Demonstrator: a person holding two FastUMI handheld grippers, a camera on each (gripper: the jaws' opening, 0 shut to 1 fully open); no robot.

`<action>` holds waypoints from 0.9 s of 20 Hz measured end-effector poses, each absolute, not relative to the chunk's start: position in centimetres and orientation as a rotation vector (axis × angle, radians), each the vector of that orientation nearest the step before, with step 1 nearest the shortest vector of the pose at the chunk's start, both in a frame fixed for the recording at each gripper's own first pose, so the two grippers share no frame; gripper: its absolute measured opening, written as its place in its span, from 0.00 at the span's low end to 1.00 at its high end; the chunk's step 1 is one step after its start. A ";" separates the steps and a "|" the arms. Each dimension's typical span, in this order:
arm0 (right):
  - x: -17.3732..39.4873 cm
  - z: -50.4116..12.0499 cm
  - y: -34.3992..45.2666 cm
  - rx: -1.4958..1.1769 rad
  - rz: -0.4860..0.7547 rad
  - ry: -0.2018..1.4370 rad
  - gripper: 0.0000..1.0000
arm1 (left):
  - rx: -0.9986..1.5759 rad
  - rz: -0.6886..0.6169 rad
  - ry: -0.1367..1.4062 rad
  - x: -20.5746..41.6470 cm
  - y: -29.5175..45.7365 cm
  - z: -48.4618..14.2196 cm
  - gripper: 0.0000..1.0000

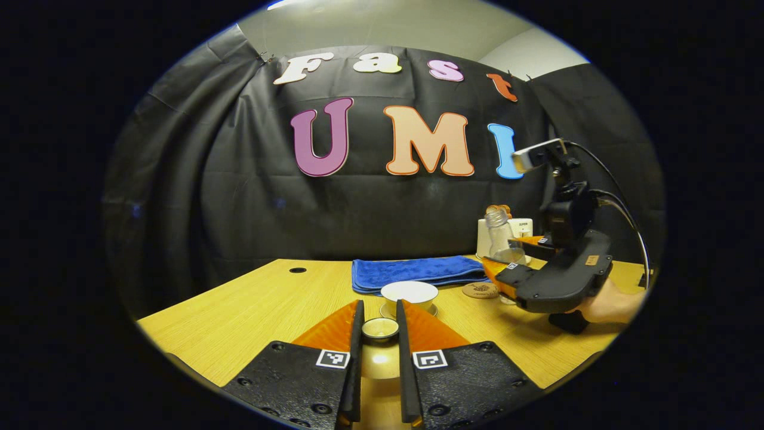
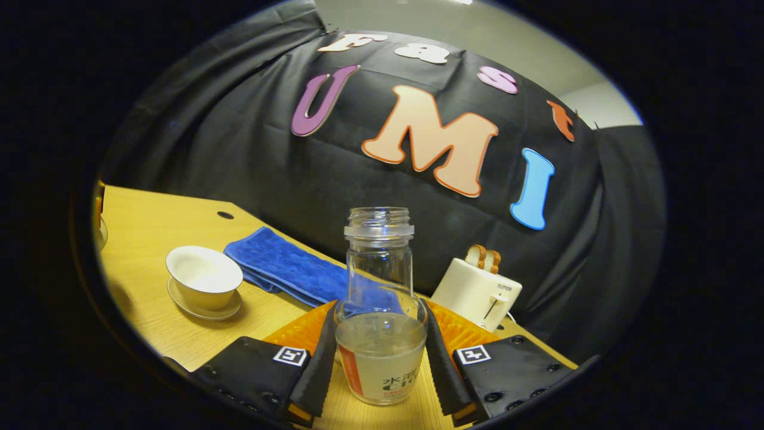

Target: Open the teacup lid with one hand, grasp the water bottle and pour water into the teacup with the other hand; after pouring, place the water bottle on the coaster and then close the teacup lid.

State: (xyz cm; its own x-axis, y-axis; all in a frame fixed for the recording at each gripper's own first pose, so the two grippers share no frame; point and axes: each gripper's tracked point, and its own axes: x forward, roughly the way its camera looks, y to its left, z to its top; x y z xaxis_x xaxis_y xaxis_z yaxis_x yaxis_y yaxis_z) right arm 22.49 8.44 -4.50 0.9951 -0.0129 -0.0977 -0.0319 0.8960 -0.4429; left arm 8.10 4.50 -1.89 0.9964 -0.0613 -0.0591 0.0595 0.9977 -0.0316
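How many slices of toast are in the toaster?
2. Both stand side by side in the top of the toaster, by the back wall, right of the bottle. In the left gripper view the bottle partly hides them, so more might be tucked inside.

White teacup (image 2: 203, 276) sits uncovered and upright on its saucer (image 2: 206, 309) on the table, just in front of the blue towel. Its small lid (image 1: 380, 328) is off, held between the left gripper (image 1: 380, 325) fingers just in front of the teacup. Clear water bottle (image 2: 378, 310), cap off, upright, about a third full, is clamped low on its body by the right gripper (image 2: 378, 352), right of the teacup. Round brown coaster (image 1: 480, 290) lies flat on the table, right of the teacup, bare.
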 end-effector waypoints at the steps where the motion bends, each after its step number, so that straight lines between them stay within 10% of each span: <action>1: 22.8 -4.7 9.2 -0.511 0.027 0.102 0.75 | -0.030 -0.061 0.059 8.0 4.5 -1.9 0.24; 18: 24.1 -6.4 15.0 -1.323 0.183 0.042 0.75 | -0.024 0.024 0.062 7.1 7.1 -1.9 0.24</action>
